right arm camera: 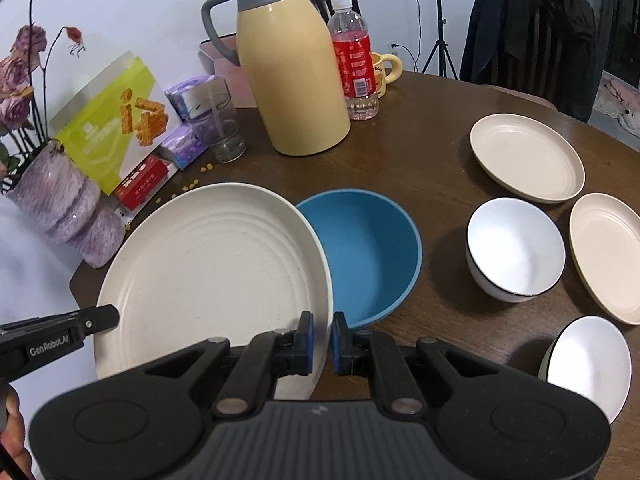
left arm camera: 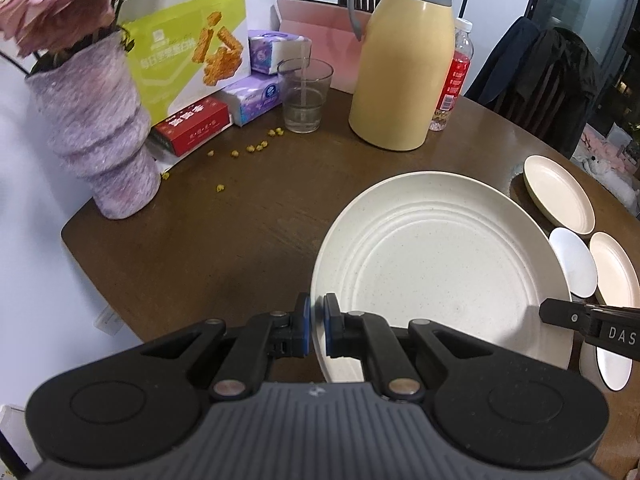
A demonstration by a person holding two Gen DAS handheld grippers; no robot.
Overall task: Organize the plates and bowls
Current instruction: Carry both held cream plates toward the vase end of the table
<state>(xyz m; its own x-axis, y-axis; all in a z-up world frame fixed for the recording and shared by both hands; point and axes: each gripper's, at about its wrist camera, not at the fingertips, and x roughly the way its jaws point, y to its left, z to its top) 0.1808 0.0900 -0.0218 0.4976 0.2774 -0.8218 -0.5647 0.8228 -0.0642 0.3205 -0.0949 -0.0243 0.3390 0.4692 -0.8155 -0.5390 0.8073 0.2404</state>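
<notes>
A large cream ridged plate [left arm camera: 432,264] [right arm camera: 208,272] is held by both grippers. My left gripper [left arm camera: 317,312] is shut on its left rim. My right gripper [right arm camera: 322,332] is shut on its right rim. In the right wrist view the plate's far right edge overlaps a blue bowl [right arm camera: 372,256] on the table. To the right lie a beige plate [right arm camera: 528,160] [left arm camera: 560,192], a white bowl [right arm camera: 516,248] [left arm camera: 572,264], a second beige plate [right arm camera: 612,256] [left arm camera: 616,272] and another white bowl [right arm camera: 588,364].
On the round wooden table [left arm camera: 248,216] stand a yellow thermos jug [left arm camera: 400,72] [right arm camera: 292,72], a glass [left arm camera: 304,96], a red-labelled bottle [right arm camera: 356,60], a yellow mug [right arm camera: 386,68], a purple vase [left arm camera: 100,136], a snack box [left arm camera: 192,52] and tissue packs. Yellow crumbs are scattered by the glass.
</notes>
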